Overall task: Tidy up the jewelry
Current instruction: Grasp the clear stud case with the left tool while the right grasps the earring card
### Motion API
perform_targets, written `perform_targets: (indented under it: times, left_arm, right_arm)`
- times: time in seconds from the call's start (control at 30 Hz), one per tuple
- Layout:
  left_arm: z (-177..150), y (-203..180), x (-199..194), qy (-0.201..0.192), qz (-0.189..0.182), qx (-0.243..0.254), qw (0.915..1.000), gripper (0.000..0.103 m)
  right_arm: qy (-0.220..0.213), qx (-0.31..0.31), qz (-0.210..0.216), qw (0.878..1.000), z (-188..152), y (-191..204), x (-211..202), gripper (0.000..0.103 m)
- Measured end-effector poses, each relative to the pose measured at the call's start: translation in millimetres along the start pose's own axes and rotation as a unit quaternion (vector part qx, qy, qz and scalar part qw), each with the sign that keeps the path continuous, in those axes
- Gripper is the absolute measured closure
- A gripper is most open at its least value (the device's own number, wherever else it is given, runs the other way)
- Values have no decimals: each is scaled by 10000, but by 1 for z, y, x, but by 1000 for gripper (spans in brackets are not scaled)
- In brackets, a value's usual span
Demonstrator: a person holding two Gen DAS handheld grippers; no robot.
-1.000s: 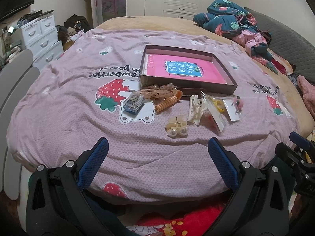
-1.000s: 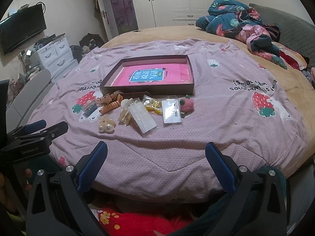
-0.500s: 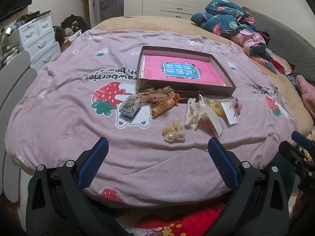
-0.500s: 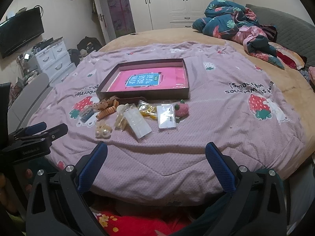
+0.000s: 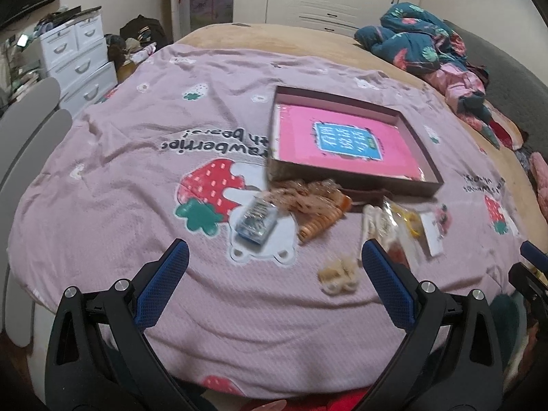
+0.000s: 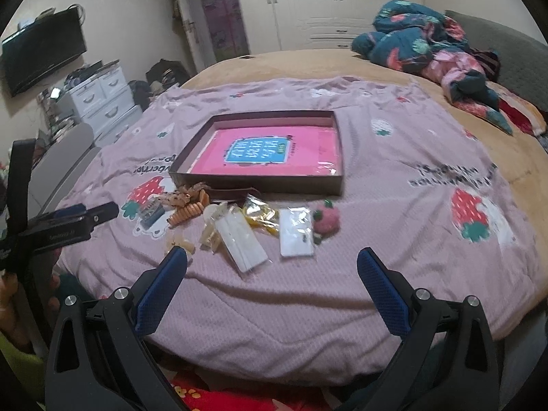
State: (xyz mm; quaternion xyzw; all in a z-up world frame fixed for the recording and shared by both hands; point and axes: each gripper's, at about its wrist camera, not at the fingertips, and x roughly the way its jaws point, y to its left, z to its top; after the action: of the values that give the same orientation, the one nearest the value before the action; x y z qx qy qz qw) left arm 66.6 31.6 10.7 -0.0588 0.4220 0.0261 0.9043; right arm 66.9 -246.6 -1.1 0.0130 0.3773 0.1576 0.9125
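Both grippers have moved in closer to the bed since the earlier pictures, so the scattered pieces now sit larger and nearer the fingers. Neither holds anything: the left gripper (image 5: 274, 281) and the right gripper (image 6: 272, 281) each have their blue-padded fingers spread wide, hovering above the near edge of the purple bedspread (image 5: 120, 171). All the jewelry lies loose in a row just in front of the shallow brown box (image 6: 260, 185), none of it inside yet (only a pink sheet lines the bottom). From the left view, a small blue-edged packet (image 5: 257, 222) sits farthest left, then an orange coiled hair tie (image 5: 318, 226), a pale pearl clip (image 5: 337, 274) nearest the fingers, and clear plastic bags (image 6: 239, 236) further right, with a fuzzy pink strawberry piece (image 6: 327, 221) at the end. Everything looks light. The bags are probably slick and floppy, best pinched at a flat edge; the coil should be springy and forgiving, gripped across its middle. The pearl clip seems stiff and a little delicate, so a gentle squeeze across its body would suit, pressing slightly into the soft bedding.
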Motion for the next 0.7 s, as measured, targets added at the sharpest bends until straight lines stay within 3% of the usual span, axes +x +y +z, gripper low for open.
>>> perform_targets:
  times: [0.43,0.7]
  left_arm:
    - [14,39,52,463,39,-25,9989,8]
    - [14,44,79,588,-346,13,9977,8]
  right_arm:
    - [401,-371,557,9970,21,15,60,4]
    - [758,-617,655,9931,12,22,100,4]
